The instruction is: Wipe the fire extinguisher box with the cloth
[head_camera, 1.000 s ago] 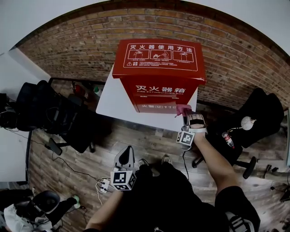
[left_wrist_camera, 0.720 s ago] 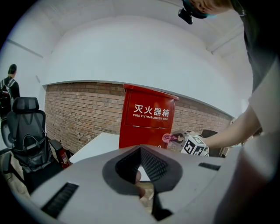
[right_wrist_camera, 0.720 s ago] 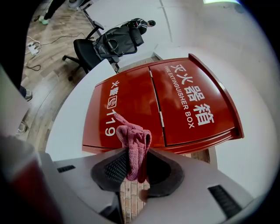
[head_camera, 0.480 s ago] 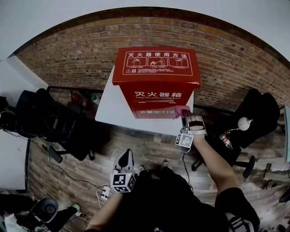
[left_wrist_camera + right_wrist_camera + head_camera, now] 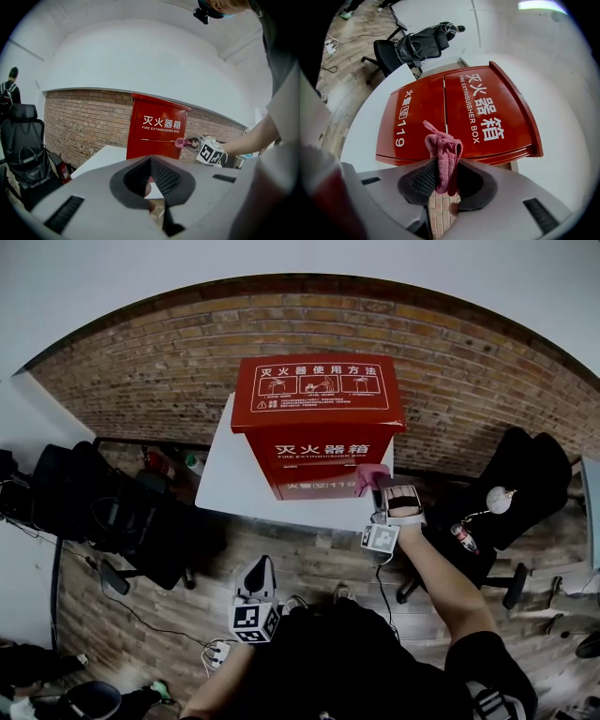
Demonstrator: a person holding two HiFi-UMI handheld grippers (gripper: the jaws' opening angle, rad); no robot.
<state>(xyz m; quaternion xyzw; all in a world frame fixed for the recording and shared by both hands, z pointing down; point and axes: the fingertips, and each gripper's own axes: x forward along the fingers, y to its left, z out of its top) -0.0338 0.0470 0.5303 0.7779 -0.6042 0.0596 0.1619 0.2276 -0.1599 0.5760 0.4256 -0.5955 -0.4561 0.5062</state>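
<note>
A red fire extinguisher box (image 5: 321, 423) with white lettering stands on a white table (image 5: 234, 479) against a brick wall; it also shows in the left gripper view (image 5: 157, 129) and the right gripper view (image 5: 459, 117). My right gripper (image 5: 377, 486) is shut on a bunched pink cloth (image 5: 443, 154), held at the lower right of the box's front face (image 5: 367, 476). The cloth (image 5: 180, 142) hangs just before the front panel. My left gripper (image 5: 260, 579) is low over the floor, well short of the table, its jaws together with nothing between them.
Black office chairs stand left (image 5: 103, 512) and right (image 5: 525, 484) of the table. A small red extinguisher (image 5: 458, 536) lies by the right chair. Cables run over the wooden floor (image 5: 150, 615). A person stands far left (image 5: 8, 86).
The right gripper with the cloth has slid a little left along the lower front of the box. The head view has shifted slightly. The left gripper stays low.
</note>
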